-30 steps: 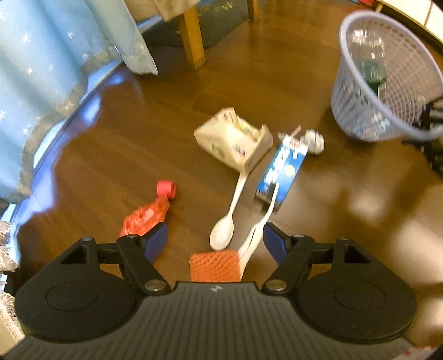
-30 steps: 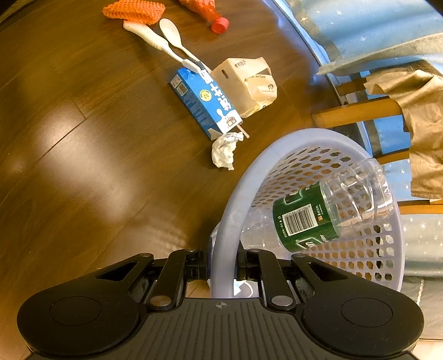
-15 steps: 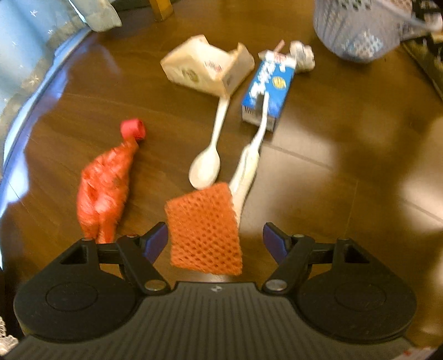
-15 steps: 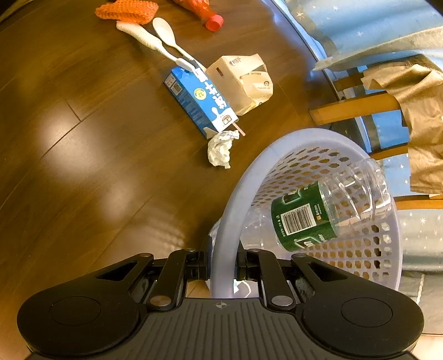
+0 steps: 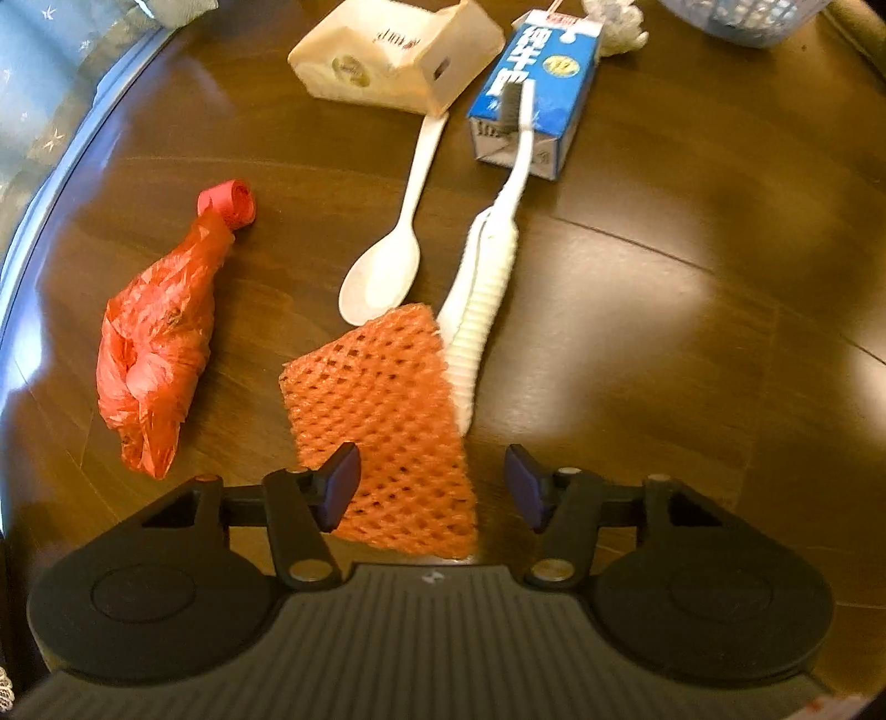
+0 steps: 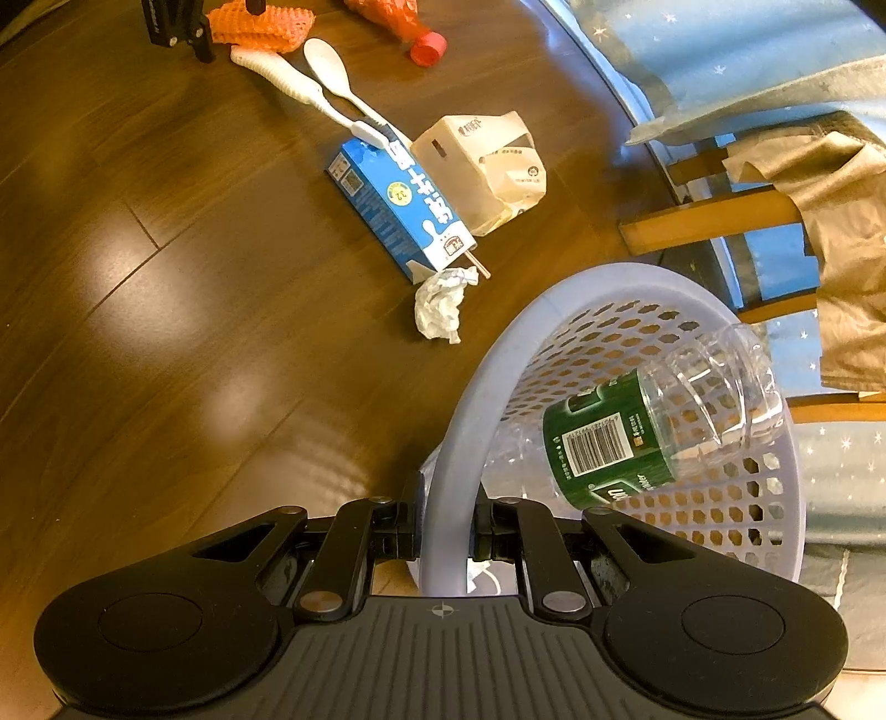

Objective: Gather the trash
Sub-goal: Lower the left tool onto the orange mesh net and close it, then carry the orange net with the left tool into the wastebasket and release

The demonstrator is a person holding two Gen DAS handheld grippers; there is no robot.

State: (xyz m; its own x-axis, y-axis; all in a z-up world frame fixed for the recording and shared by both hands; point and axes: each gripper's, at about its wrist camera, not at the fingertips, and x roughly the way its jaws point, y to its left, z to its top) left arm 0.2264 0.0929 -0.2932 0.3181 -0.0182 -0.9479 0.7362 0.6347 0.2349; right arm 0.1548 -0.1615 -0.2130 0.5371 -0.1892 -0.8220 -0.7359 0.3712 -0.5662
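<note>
An orange foam net [image 5: 382,421] lies flat on the wooden floor, directly between the fingers of my left gripper [image 5: 432,487]. Its jaws are closing; the left pad [image 5: 340,482] is at the net's edge, while the right pad stands clear of it. A white toothbrush [image 5: 487,277] and a white spoon [image 5: 387,266] lie just beyond the net. My right gripper [image 6: 446,531] is shut on the rim of a lilac mesh basket [image 6: 465,421] that holds a clear bottle with a green label [image 6: 637,437]. The right wrist view shows the left gripper [image 6: 171,27] over the net [image 6: 260,25].
A crumpled red bag with a red cap [image 5: 155,332] lies left of the net. Farther off are a beige carton [image 5: 398,55], a blue milk carton [image 5: 531,88] and a paper wad [image 6: 440,304]. Blue fabric and wooden furniture legs [image 6: 709,219] border the floor.
My left gripper has dropped toward the floor and now straddles the orange net with narrower jaws. The right gripper and basket have stayed where they were.
</note>
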